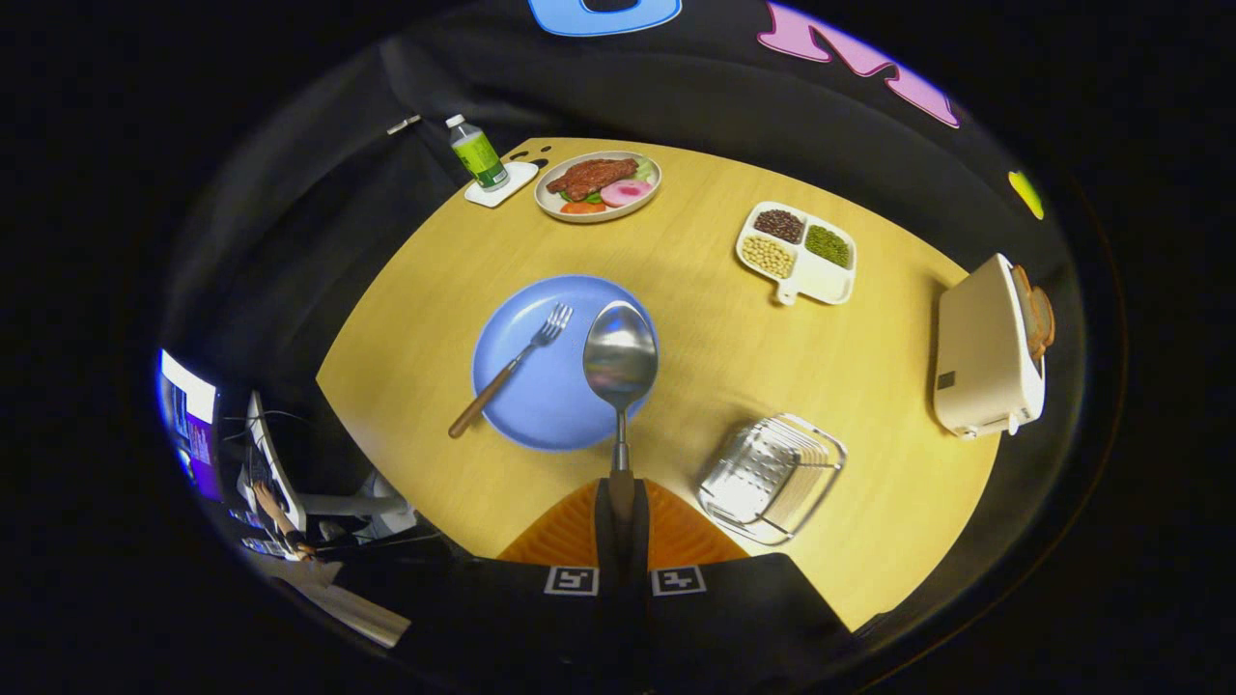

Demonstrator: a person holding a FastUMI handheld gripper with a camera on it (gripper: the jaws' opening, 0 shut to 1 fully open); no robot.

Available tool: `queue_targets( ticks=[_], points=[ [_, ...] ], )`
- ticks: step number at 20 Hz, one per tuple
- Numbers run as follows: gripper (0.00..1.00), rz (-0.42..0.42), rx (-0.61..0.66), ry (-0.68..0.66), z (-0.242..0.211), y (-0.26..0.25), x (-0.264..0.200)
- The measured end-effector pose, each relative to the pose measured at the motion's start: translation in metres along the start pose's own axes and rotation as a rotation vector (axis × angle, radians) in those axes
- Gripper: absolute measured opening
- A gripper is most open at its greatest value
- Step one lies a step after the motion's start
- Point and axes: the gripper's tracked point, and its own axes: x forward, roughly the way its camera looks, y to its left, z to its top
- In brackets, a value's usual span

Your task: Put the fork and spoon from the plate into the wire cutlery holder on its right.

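Claw [621, 502] clamps spoon [620, 362] above plate [541, 405] edge.

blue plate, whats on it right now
A fork lies on the blue plate. The spoon, gripped in the tool, hides part of the plate's right edge.

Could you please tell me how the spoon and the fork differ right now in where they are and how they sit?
The spoon is clamped by its handle between the fingers of the gripper, bowl pointing ahead over the blue plate; the fork lies loose on that plate. The spoon's handle runs straight along the fingers, while the fork lies slanted, its handle end jutting past the plate's rim. Both have metal heads. Neither is in the wire cutlery holder yet.
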Motion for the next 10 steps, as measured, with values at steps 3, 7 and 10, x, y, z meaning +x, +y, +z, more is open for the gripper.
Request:
queue_targets(
  ticks=[3,7,10],
  points=[
    [0.05,-0.046,-0.066,0.082,-0.024,-0.037,-0.022],
    [0.05,-0.075,-0.094,0.213,-0.051,-0.076,-0.032],
    [0.05,-0.077,-0.118,0.33,-0.064,-0.091,-0.031]
  ],
)
